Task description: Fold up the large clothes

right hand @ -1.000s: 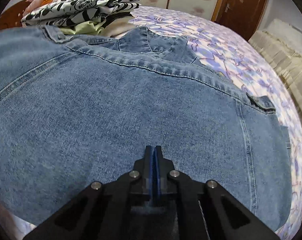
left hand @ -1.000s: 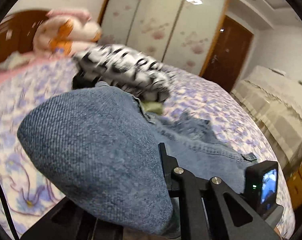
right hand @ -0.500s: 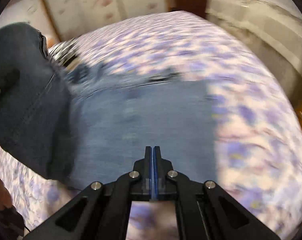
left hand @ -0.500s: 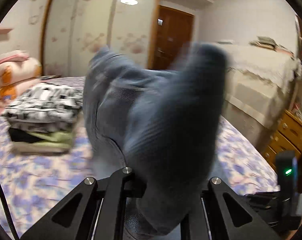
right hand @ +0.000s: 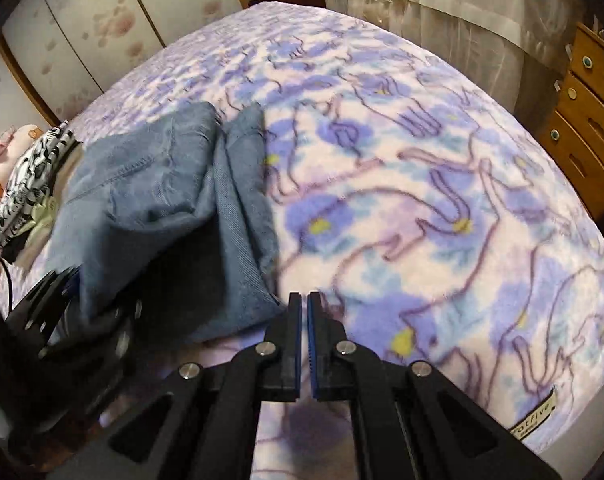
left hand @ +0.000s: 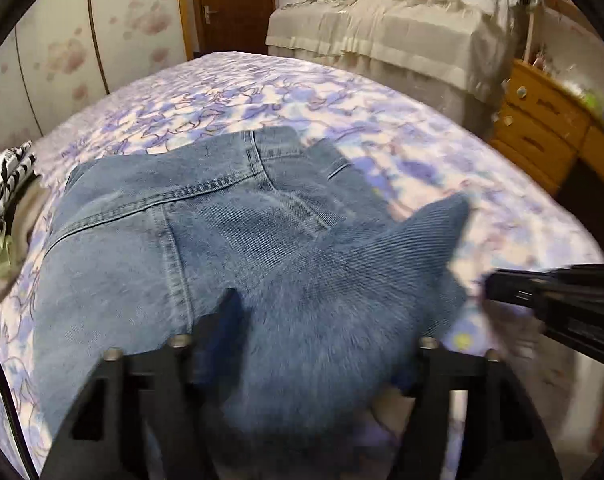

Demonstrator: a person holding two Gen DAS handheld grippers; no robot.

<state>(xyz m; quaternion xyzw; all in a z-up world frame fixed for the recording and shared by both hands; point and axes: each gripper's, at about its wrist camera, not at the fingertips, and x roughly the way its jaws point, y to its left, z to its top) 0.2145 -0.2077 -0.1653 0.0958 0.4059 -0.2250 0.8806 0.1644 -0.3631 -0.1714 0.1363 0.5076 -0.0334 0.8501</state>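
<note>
Your left gripper (left hand: 302, 360) jaws spread wide around bunched jeans (left hand: 174, 240), your right gripper (right hand: 305, 320) nearly together on nothing, jeans at its left, floral bedspread (right hand: 441, 200) ahead

Blue denim jeans (left hand: 206, 248) on lilac-and-white flowered blanket (right hand: 421, 184); black-and-white printed pile (right hand: 26, 176).

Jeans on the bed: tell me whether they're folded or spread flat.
Folded, partly. The jeans lie doubled in layers on the bedspread, one flap draped over the left gripper; whether it is gripped is hidden.
</note>
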